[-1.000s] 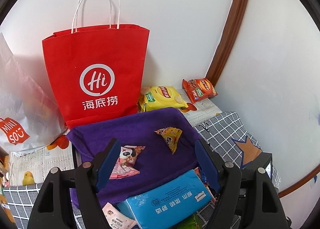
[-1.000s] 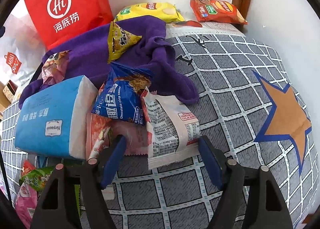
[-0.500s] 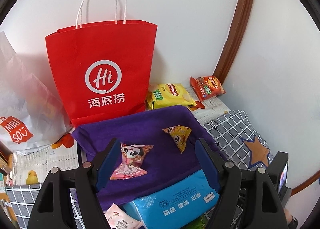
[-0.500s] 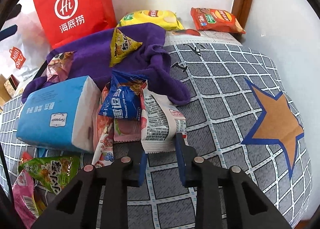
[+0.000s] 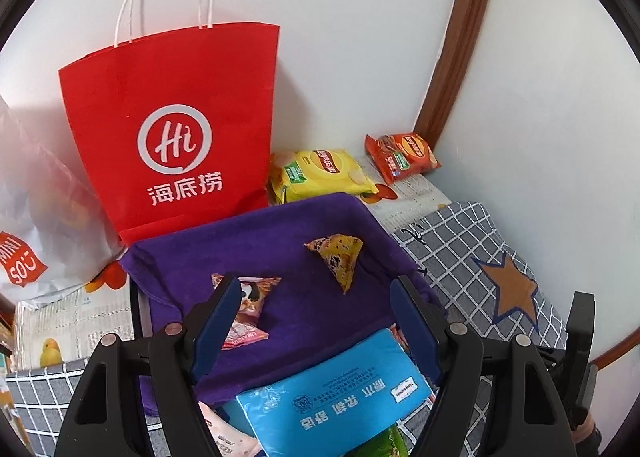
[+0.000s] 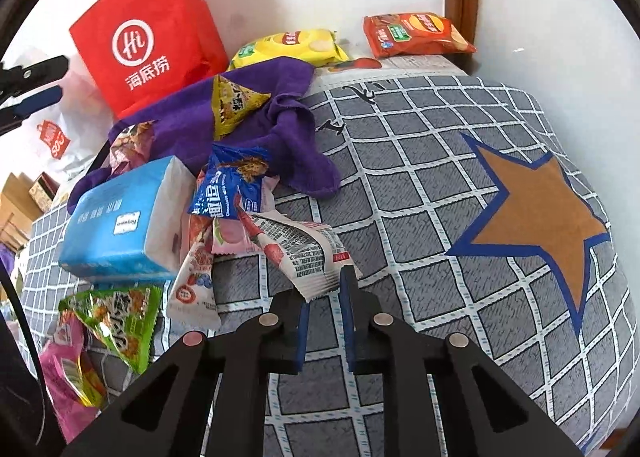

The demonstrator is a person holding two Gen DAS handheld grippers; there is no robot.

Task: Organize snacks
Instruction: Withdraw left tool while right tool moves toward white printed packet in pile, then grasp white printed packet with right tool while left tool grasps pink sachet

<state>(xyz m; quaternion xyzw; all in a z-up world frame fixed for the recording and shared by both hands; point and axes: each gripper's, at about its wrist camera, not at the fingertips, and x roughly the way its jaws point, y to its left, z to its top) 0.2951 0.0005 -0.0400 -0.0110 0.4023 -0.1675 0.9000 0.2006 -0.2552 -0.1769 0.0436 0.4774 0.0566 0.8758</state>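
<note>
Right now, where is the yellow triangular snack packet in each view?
Left wrist view: yellow triangular snack packet, right of centre on the purple towel.
Right wrist view: same packet, upper left of centre, on the towel.
Shared landmark: red paper bag, behind the towel in both.

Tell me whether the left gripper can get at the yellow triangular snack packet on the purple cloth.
Probably yes: the left gripper has its jaws open, and the yellow triangular snack packet lies uncovered on the purple cloth just ahead, with nothing between.
</note>
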